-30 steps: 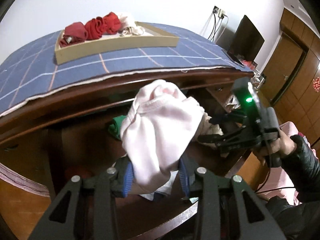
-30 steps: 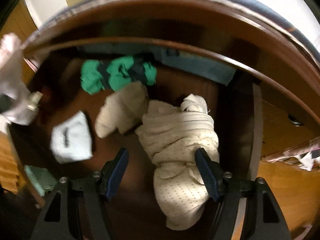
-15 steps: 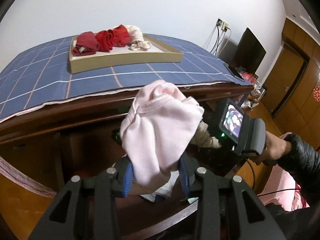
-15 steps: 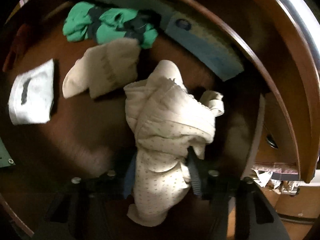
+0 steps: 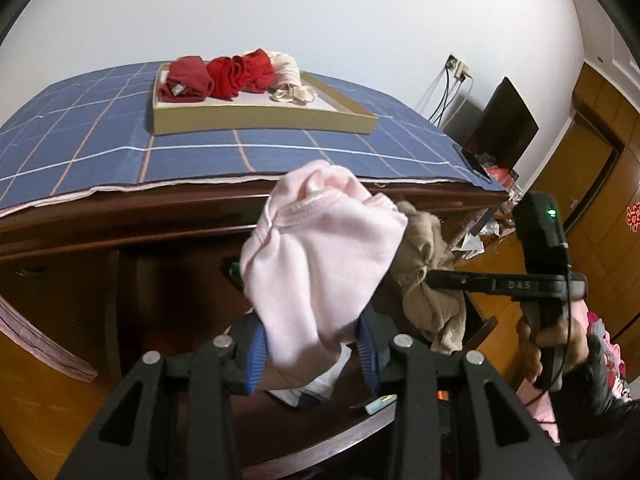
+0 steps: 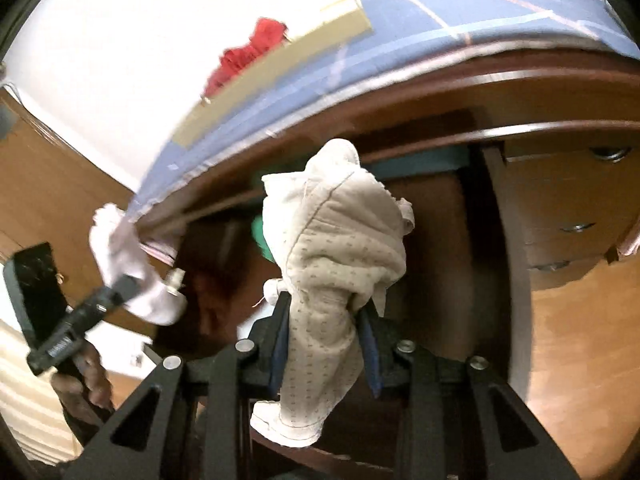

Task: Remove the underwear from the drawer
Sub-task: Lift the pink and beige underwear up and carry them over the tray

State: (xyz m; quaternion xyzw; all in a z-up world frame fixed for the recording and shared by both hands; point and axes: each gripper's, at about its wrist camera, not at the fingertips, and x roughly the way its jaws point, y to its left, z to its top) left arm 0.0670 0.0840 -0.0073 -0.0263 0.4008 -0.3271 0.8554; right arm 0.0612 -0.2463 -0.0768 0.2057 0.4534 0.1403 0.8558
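Observation:
My left gripper [image 5: 312, 354] is shut on pale pink underwear [image 5: 320, 256] and holds it above the open wooden drawer [image 5: 320, 436]. My right gripper [image 6: 326, 354] is shut on beige dotted underwear [image 6: 340, 248], lifted above the drawer. In the left wrist view the beige underwear [image 5: 430, 276] hangs from the right gripper just right of the pink one. In the right wrist view the pink underwear [image 6: 120, 256] shows at left in the left gripper. White underwear [image 5: 312, 388] and a bit of green fabric [image 6: 262, 236] lie in the drawer.
A shallow beige tray [image 5: 260, 118] with red and cream rolled garments stands on the blue checked cloth [image 5: 80, 152] atop the dresser. A dark monitor [image 5: 500, 128] and wall cables are at the right. Smaller drawers with metal knobs [image 6: 576, 228] are to the right.
My right gripper closed on the beige underwear and lifted it out of the drawer. My left gripper rose a little with the pink underwear.

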